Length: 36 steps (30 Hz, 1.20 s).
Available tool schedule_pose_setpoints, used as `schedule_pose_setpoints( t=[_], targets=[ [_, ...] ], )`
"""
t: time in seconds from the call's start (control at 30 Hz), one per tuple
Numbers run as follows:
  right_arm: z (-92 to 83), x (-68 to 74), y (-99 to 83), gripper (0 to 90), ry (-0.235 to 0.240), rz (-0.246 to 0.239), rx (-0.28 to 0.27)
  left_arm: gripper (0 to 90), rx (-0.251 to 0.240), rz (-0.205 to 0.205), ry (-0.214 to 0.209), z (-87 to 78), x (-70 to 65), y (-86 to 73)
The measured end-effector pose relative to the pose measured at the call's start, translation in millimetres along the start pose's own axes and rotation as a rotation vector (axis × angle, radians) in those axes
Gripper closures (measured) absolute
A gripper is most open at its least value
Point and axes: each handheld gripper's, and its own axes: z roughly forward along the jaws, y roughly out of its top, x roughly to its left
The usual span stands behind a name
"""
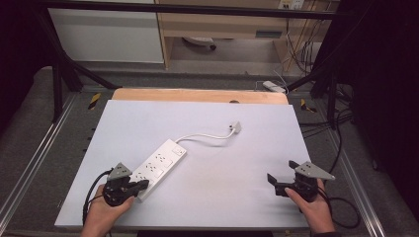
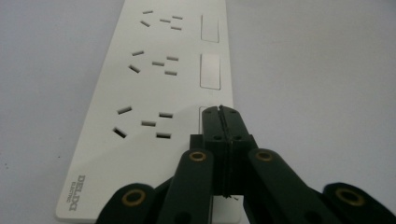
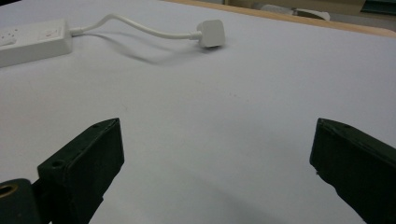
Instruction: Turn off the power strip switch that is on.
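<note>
A white power strip lies slantwise on the white table top, its short cord curving to a white plug farther back. My left gripper is shut with nothing between its jaws. In the left gripper view its tips sit over the nearest rocker switch of the power strip, beside the nearest socket; whether they touch it I cannot tell. My right gripper is held open at the front right, apart from everything. In the right gripper view its jaws stand wide over bare table, with the plug far ahead.
A wooden strip borders the table's far edge. Metal rails run along both sides. Loose cables and a white adapter lie on the floor at the back right.
</note>
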Motion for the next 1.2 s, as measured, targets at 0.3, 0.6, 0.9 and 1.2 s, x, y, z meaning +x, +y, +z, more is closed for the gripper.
schedule_pose_setpoints(
  t=[0.3, 0.6, 0.9, 1.2],
  targets=[
    [0.1, 0.5, -0.1, 3.3, -0.001, 0.002, 0.003, 90.0, -0.004, 0.012, 0.013, -0.2, -0.9, -0.8],
    [0.4, 0.1, -0.3, 3.3, -0.001, 0.000, 0.004, 90.0, -0.003, 0.015, 0.015, 0.2, -1.2, -0.6],
    [0.5, 0.3, -0.3, 3.3, 0.001, 0.001, 0.004, 90.0, -0.002, 0.019, 0.013, 0.2, -1.1, -0.7],
    [0.7, 0.2, -0.4, 3.3, 0.001, 0.000, 0.008, 90.0, -0.002, 0.022, 0.013, 0.2, -0.9, -0.8]
  ],
)
